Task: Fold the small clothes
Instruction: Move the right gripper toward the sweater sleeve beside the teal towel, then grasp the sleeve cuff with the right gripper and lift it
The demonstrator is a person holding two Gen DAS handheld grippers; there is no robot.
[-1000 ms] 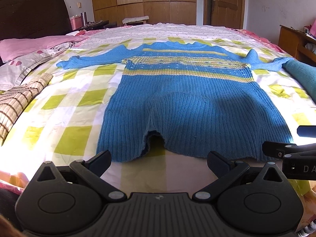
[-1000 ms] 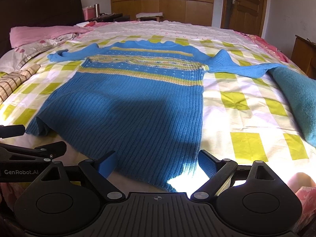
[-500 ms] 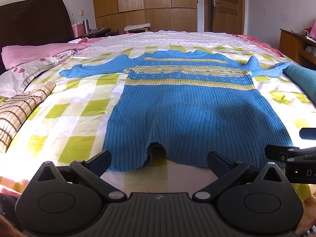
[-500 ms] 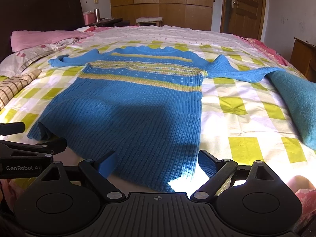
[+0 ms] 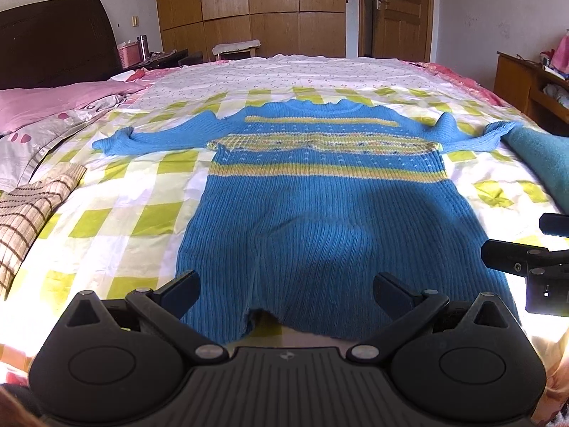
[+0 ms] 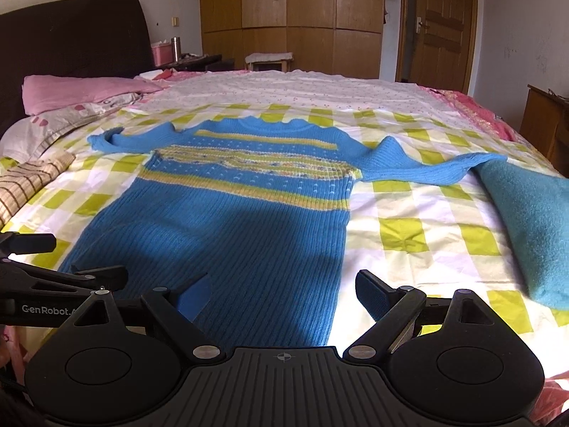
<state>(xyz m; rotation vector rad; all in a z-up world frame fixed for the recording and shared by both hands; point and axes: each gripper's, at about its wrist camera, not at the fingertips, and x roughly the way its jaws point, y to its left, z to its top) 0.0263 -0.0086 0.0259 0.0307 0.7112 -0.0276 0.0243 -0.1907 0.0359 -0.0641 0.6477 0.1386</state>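
A blue sweater (image 5: 320,220) with yellow stripes lies flat on the checked bedspread (image 5: 117,213), sleeves spread wide. The left gripper (image 5: 286,293) hangs over its hem, jaws wide apart and holding nothing. The right gripper (image 5: 526,259) shows at the right edge.

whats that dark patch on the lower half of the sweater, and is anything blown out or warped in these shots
Left wrist view: a cast shadow darkens the lower sweater, while the sunlit checked sheet near the left gripper washes out to near white. Right wrist view: the same shadow crosses the sweater; glare burns out the sheet beside the right gripper; fisheye bends the wardrobe.
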